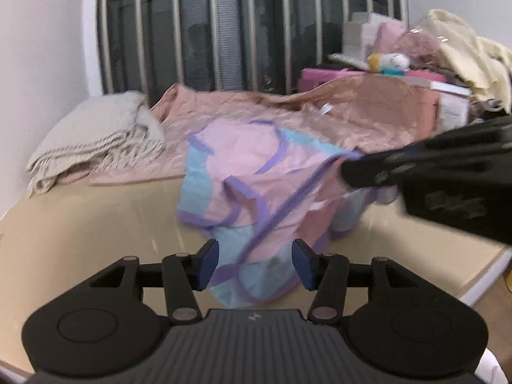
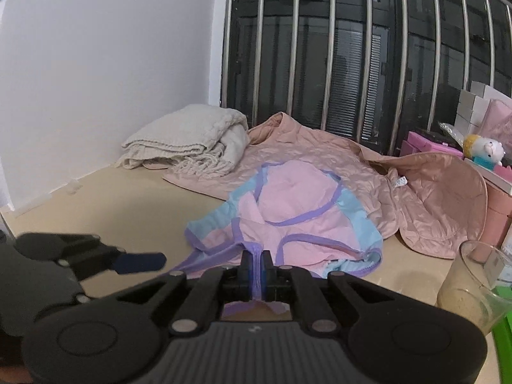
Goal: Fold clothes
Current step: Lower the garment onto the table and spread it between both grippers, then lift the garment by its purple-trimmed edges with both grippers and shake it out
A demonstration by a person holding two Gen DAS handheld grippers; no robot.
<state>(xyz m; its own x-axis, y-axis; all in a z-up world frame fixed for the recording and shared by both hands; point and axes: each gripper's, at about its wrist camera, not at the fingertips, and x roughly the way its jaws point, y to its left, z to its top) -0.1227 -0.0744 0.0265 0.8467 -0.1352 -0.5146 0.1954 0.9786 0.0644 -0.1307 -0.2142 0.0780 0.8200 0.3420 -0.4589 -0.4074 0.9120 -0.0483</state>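
Observation:
A pink and light-blue garment with purple trim (image 1: 249, 166) (image 2: 297, 192) lies crumpled on the beige tabletop (image 1: 96, 224). My right gripper (image 2: 256, 268) is shut on a strip of its purple trim, which runs between the blue pads and out behind them. In the left wrist view the right gripper (image 1: 347, 171) comes in from the right, with the purple edge pulled taut up to it. My left gripper (image 1: 256, 265) stands open at the garment's near blue corner. The cloth lies between its pads without being pinched. It also shows low on the left in the right wrist view (image 2: 150, 260).
A folded cream knitted blanket (image 2: 185, 140) sits at the back left by the white wall. A pink quilted jacket (image 2: 320, 156) spreads behind the garment. Boxes and a plush toy (image 2: 486, 150) crowd the right side. A glass (image 2: 473, 281) stands near the right edge. Metal window bars (image 2: 329, 64) close the back.

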